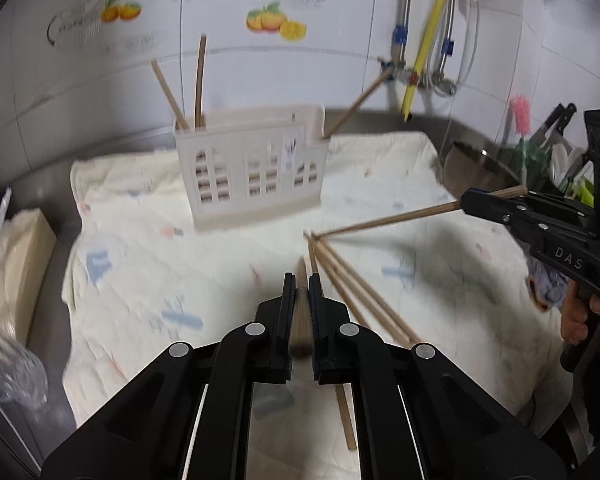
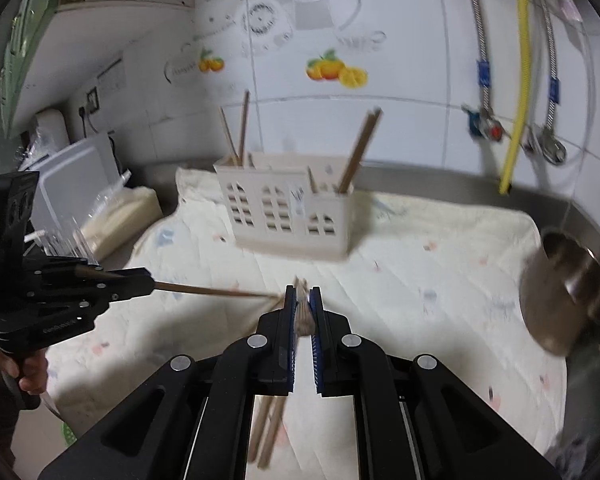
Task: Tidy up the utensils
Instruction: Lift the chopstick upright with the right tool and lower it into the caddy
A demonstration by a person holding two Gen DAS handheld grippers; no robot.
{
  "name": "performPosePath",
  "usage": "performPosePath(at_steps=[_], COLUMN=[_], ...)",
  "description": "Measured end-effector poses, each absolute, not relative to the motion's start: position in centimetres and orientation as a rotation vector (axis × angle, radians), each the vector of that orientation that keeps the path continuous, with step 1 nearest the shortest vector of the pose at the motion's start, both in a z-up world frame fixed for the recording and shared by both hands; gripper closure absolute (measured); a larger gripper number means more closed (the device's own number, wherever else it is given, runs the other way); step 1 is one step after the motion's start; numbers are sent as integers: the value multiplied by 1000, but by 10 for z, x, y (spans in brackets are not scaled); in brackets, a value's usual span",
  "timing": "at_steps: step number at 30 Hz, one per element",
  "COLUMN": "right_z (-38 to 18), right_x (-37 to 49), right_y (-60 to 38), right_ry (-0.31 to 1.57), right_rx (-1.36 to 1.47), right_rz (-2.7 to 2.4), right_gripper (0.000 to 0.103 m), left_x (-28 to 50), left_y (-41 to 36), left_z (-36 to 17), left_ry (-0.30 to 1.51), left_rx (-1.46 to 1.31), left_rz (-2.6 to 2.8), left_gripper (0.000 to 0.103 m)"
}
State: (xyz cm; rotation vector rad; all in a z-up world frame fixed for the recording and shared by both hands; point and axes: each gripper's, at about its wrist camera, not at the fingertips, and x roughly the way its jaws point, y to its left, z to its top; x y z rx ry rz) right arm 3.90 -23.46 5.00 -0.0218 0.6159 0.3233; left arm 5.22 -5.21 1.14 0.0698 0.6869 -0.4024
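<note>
Two tools, left tool (image 1: 302, 280) and right tool (image 2: 304, 294), each clamp one chopstick (blurred).

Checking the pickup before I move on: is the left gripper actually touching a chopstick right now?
Touching. The left wrist view shows the left gripper with its jaws closed on a chopstick, both pads pressed against its sides.

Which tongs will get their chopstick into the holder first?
Hard to call. Left tongs and right tongs each clamp a chopstick. The holder sits almost straight ahead in the left view, so perhaps left.
</note>
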Motion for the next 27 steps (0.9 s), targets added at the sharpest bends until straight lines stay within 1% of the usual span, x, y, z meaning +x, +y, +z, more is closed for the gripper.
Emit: performPosePath(at_steps=[6,10,17,22,27], right_z=[79,107,156,174,177], right_x=[59,70,78,88,108], right_y=[-226,-226,-234,-241,-243], right_ry=[592,567,517,508,527], right_rx=[-56,-63,-77,-94,-119], right_rz=[360,386,403,375,352], right_gripper=[97,97,97,97,97], left_x=[69,82,107,128,156], left_y=[-47,-42,-29,-24,-24], left_z=[34,51,95,130,165], left_ry=[657,638,577,525,455], left_rx=[58,46,30,40,45], left_rz=[-413,-414,-401,-376,-334], left_gripper=[97,97,97,97,97])
